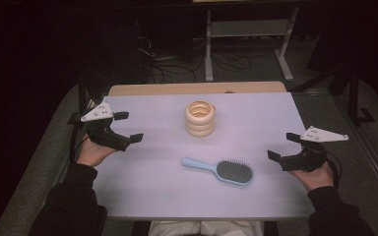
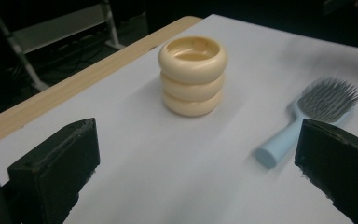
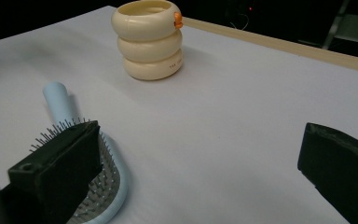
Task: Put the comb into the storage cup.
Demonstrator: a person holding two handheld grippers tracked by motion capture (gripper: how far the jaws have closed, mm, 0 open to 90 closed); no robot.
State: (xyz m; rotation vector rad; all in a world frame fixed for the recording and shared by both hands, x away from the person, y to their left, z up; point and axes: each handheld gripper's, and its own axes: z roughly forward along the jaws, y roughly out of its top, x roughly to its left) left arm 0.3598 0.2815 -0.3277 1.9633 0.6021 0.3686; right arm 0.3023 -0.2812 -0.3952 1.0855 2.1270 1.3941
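high: above, fwd-down | gripper views: low, close | shared: ring cup [image 1: 200, 118], brush [image 1: 220, 170]

The cream ring-stacked holder [image 2: 192, 74] looks like smooth, satin-glossy plastic. At its 5 o'clock, the pale blue hairbrush [image 1: 220, 169] is smooth matt plastic with fine bristles. The table [image 1: 142, 187] has a matt white sheet over a wooden edge.

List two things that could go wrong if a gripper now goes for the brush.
1. The brush lies flat, bristles up, with a thin handle; open jaws of the right gripper might slip or flip it.
2. The ringed cup stands tall nearby; a swung brush could topple it.
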